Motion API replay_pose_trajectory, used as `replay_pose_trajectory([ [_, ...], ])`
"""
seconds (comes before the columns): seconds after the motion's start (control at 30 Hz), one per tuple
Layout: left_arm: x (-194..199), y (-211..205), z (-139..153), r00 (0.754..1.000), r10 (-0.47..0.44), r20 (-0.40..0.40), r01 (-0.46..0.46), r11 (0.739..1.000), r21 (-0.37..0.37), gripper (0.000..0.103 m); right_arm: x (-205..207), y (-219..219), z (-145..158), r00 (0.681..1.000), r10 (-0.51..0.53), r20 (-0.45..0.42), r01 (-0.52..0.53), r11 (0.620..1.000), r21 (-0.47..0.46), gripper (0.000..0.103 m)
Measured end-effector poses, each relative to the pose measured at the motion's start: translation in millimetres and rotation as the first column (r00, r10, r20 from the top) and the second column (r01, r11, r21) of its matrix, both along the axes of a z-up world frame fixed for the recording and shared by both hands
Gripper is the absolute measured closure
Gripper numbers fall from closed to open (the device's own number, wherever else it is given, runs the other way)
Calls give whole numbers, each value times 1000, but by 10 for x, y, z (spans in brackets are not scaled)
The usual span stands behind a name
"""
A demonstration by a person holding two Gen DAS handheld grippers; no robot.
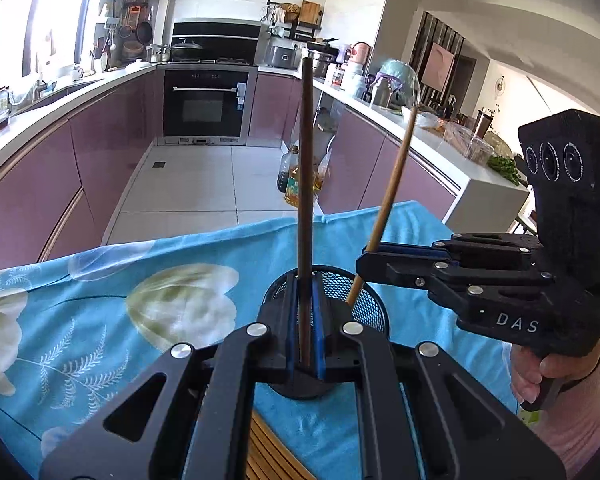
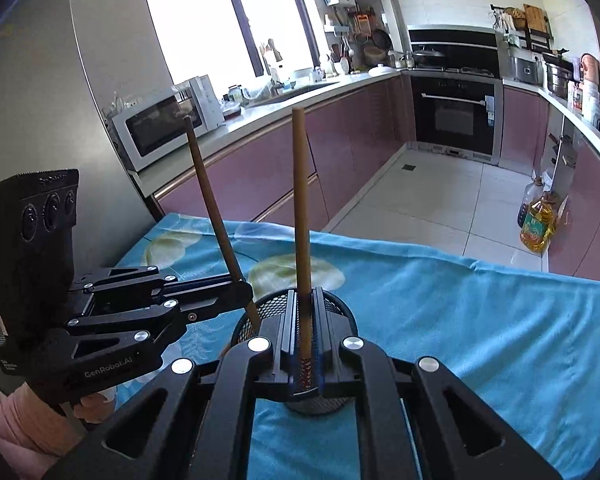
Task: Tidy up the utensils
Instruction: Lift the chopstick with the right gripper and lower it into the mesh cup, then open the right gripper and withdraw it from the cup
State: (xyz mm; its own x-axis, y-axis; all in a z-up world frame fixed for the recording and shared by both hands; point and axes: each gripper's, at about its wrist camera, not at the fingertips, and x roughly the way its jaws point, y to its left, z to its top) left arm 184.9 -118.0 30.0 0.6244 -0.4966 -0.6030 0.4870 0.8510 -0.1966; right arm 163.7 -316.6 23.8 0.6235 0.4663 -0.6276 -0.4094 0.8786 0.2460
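A black mesh holder (image 1: 370, 304) stands on the blue flowered cloth (image 1: 100, 312); it also shows in the right wrist view (image 2: 268, 310). My left gripper (image 1: 305, 320) is shut on a dark brown chopstick (image 1: 306, 184), held upright over the holder; in the right wrist view this gripper (image 2: 244, 290) and the dark chopstick (image 2: 210, 196) come in from the left. My right gripper (image 2: 304, 332) is shut on a light wooden chopstick (image 2: 301, 200), its lower end at the holder. In the left wrist view the right gripper (image 1: 366, 256) holds the light chopstick (image 1: 394, 184) tilted, with its tip inside the holder's rim.
The cloth covers a table whose far edge (image 2: 420, 248) meets the tiled kitchen floor (image 1: 196, 184). Oil bottles (image 2: 538, 216) stand on the floor by the purple cabinets. A wooden slatted surface (image 1: 268, 452) shows under the cloth near me.
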Motion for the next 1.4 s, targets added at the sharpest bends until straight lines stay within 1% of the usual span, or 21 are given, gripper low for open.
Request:
replay_pose_trajectory([
  [0.1, 70, -9, -89, 1000, 2, -20, -2, 1000, 2, 95, 45, 37, -35, 1000, -12, -19, 12, 1000, 4, 95],
  [0.23, 164, 21, -179, 999, 11, -30, -11, 1000, 13, 93, 48, 28, -10, 999, -31, -14, 31, 999, 15, 94],
  [0.27, 163, 27, -189, 999, 16, -28, -15, 1000, 13, 93, 34, 20, -2, 999, -32, -9, 32, 999, 22, 91],
  [0.33, 148, 54, -207, 1000, 21, -23, -21, 1000, 6, 85, -1, 1, 9, 999, -36, 2, 36, 999, 34, 86],
  [0.47, 50, 178, -209, 999, 52, 3, -52, 999, -15, 82, -89, -36, 27, 999, -50, 22, 49, 997, 57, 76],
  [0.53, -32, 266, -202, 997, 75, 29, -75, 997, -14, 75, -144, -46, 38, 998, -52, 32, 49, 997, 65, 73],
  [0.57, -84, 313, -202, 995, 86, 47, -86, 996, -9, 73, -190, -46, 48, 998, -50, 41, 48, 996, 69, 71],
  [0.6, -130, 361, -199, 994, 95, 58, -95, 995, -8, 70, -243, -42, 62, 998, -44, 51, 40, 996, 74, 70],
  [0.67, -216, 486, -208, 991, 116, 64, -116, 993, -11, 68, -361, -17, 82, 997, -22, 70, 16, 997, 81, 68],
  [0.73, -296, 615, -249, 989, 136, 63, -136, 991, -4, 65, -505, 24, 94, 996, 5, 92, -13, 997, 80, 67],
  [0.83, -395, 780, -360, 986, 157, 46, -158, 987, 18, 64, -720, 121, 57, 992, 54, 113, -62, 996, 70, 63],
  [0.97, -519, 939, -605, 985, 170, -3, -169, 984, 59, 64, -866, 309, -162, 994, 94, 58, -96, 995, 34, 62],
  [1.03, -578, 999, -740, 985, 171, -37, -168, 984, 67, 64, -883, 390, -311, 994, 107, 14, -107, 994, 16, 62],
  [1.13, -648, 1013, -937, 983, 171, -66, -164, 981, 99, 63, -872, 465, -540, 993, 105, -53, -104, 994, 11, 62],
  [1.27, -701, 1034, -1118, 979, 169, -110, -159, 983, 97, 63, -854, 530, -750, 990, 91, -110, -90, 996, 12, 62],
  [1.4, -723, 1023, -1220, 978, 164, -129, -151, 983, 101, 63, -844, 577, -860, 988, 76, -137, -77, 997, 0, 62],
])
